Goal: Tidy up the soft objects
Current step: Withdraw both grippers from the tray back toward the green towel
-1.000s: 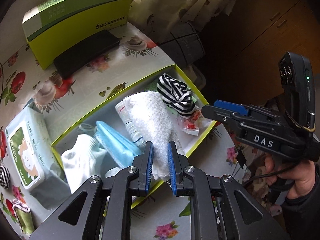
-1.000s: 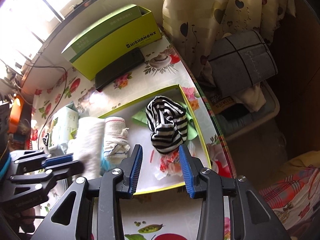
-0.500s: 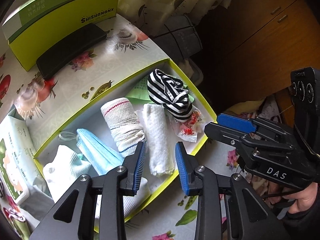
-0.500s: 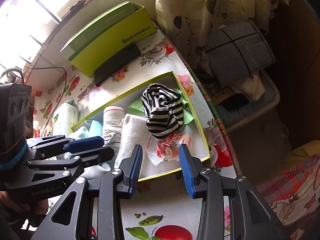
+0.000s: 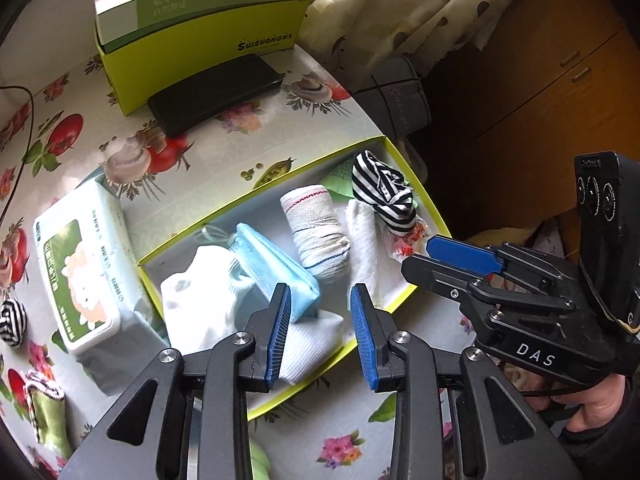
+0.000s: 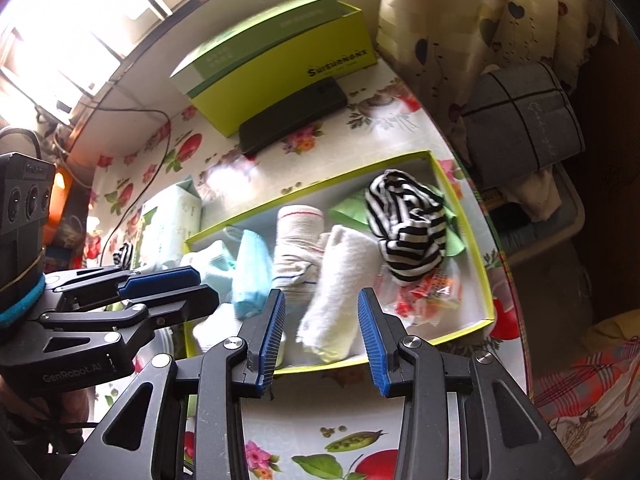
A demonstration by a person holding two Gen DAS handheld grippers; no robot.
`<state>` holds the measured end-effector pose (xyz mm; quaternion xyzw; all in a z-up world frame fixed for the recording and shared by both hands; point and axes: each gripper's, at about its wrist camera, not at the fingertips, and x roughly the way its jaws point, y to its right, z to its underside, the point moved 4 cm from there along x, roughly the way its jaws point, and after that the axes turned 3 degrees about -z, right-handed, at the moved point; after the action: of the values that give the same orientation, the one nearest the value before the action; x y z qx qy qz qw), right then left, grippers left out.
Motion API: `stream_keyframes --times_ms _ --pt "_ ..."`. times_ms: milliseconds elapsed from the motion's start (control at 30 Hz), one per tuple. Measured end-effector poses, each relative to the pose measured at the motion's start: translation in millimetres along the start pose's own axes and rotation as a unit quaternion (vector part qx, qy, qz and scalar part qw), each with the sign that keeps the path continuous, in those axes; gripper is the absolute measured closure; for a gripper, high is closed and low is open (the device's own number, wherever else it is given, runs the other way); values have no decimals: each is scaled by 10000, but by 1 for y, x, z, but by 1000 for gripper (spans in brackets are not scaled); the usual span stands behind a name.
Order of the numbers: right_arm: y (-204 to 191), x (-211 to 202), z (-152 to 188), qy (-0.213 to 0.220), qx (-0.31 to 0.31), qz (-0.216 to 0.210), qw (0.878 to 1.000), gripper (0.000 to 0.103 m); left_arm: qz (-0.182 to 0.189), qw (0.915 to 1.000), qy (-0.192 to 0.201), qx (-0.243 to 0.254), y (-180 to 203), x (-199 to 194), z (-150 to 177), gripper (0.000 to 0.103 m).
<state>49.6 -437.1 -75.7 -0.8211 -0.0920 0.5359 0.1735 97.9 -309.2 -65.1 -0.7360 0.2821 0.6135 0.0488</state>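
A shallow yellow-green box holds a rolled white towel, a bandage roll, a black-and-white striped sock, a blue mask and a white sock. My left gripper hovers open over the box's near edge, above the mask and white sock, holding nothing. To its right, my right gripper hangs open above the near end of the towel, pads apart from it.
A red snack wrapper lies in the box's right corner. A wipes pack stands left of the box. A green carton and black phone are behind. Another striped sock and a green sock lie far left. The table edge drops off at right.
The left gripper opened and let go of the white towel, which now lies in the box beside the bandage roll. Both grippers drew back toward the box's near edge.
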Motion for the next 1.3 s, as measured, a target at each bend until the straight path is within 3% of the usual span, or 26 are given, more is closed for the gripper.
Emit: stream_keyframes --times_ms 500,667,1300 --pt "-84 10 6 -160 -837 -65 9963 66 -449 9957 416 -692 -67 -49 43 71" --pt "-107 16 12 -286 -1099 -91 9935 61 -564 9929 531 -905 -87 -61 56 71" --pt "-179 47 28 -845 -1709 -353 9810 60 -839 9795 606 -1728 -155 -80 110 71"
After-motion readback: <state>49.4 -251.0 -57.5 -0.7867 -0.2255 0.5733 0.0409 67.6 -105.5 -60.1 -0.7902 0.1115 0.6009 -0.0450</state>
